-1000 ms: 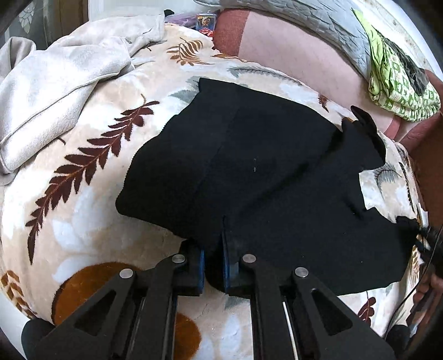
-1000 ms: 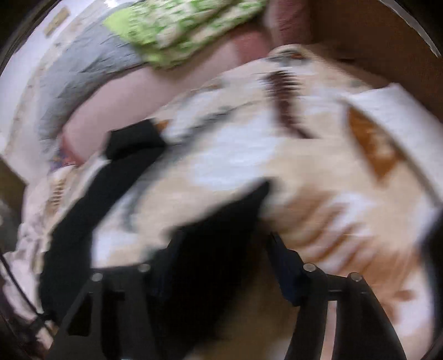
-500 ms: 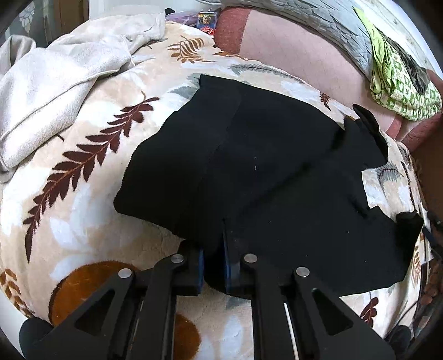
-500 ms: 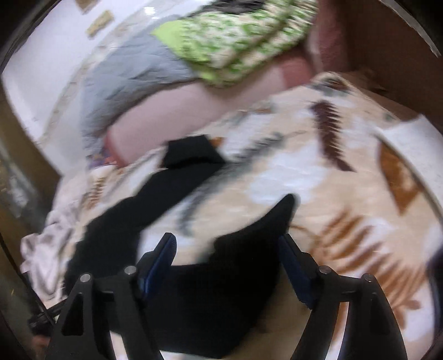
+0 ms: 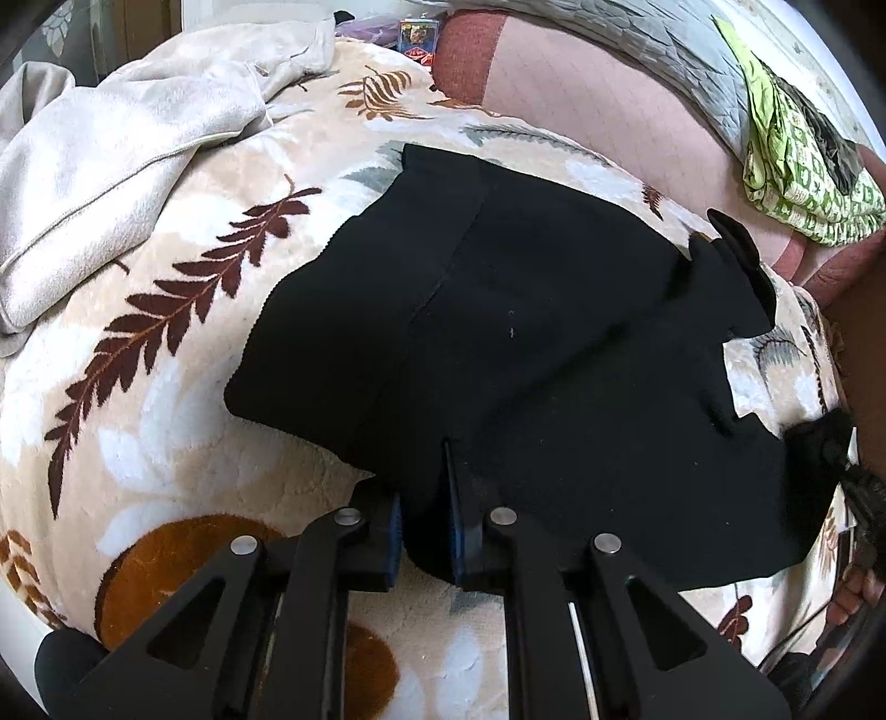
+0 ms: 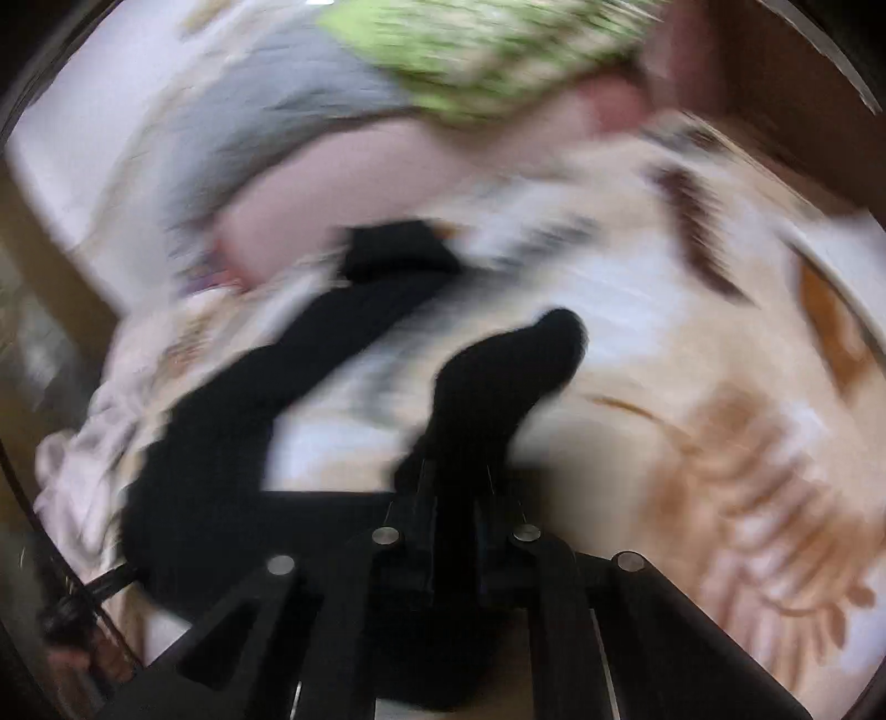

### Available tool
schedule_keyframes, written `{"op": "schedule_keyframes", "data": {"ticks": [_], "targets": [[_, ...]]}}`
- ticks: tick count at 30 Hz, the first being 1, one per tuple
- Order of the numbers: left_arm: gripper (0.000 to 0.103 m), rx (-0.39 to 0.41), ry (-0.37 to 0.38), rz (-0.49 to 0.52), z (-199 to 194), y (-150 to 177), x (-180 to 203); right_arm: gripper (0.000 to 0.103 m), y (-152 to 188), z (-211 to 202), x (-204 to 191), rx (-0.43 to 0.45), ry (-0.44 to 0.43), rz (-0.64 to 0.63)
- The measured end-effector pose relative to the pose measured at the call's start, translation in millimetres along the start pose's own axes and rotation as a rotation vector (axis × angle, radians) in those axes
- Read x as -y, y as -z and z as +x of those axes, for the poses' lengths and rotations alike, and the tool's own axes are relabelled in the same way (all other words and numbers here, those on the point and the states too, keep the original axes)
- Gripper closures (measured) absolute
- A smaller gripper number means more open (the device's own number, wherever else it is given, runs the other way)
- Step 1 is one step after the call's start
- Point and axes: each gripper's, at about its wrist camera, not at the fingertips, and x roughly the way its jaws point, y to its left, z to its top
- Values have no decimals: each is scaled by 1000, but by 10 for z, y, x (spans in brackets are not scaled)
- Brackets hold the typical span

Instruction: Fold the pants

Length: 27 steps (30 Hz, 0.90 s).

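Black pants (image 5: 526, 354) lie spread on a beige leaf-patterned blanket (image 5: 166, 343). My left gripper (image 5: 423, 515) is shut on the near edge of the pants, with black cloth bunched between its blue pads. My right gripper (image 6: 457, 498) is shut on another corner of the pants (image 6: 498, 376), whose tip sticks up above the fingers. The right wrist view is blurred by motion. The rest of the pants (image 6: 232, 421) trails off to the left in that view. The right gripper also shows at the far right edge of the left wrist view (image 5: 825, 443).
A crumpled cream garment (image 5: 122, 144) lies at the back left of the blanket. A pink bolster (image 5: 598, 127), a grey quilt (image 5: 637, 39) and a green patterned cloth (image 5: 803, 155) lie along the back. A brown wooden surface (image 6: 792, 72) borders the right side.
My right gripper has closed from wide open onto the corner of the pants and is moving, blurring its view. My left gripper has kept its hold and barely moved.
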Motion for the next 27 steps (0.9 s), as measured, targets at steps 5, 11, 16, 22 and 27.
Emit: {"op": "schedule_keyframes", "data": {"ticks": [5,11,16,22,27], "targets": [[92,11,-18,-2,10,25,19,84,270,313,-777,-90,-119,-164],[91,6,4,-17,8,25,-12,63,290,116,-687,-85,-170,-163],[91,14,11,-23,10,40,-48,44,23,-165,-378,30,-96,-96],[90,13,8,-18,13,40,-59,45,-58,353,-148,-99,-120,5],[90,5,24,-33,-1,39,-74,92,-71,290,-145,-35,-77,24]]}}
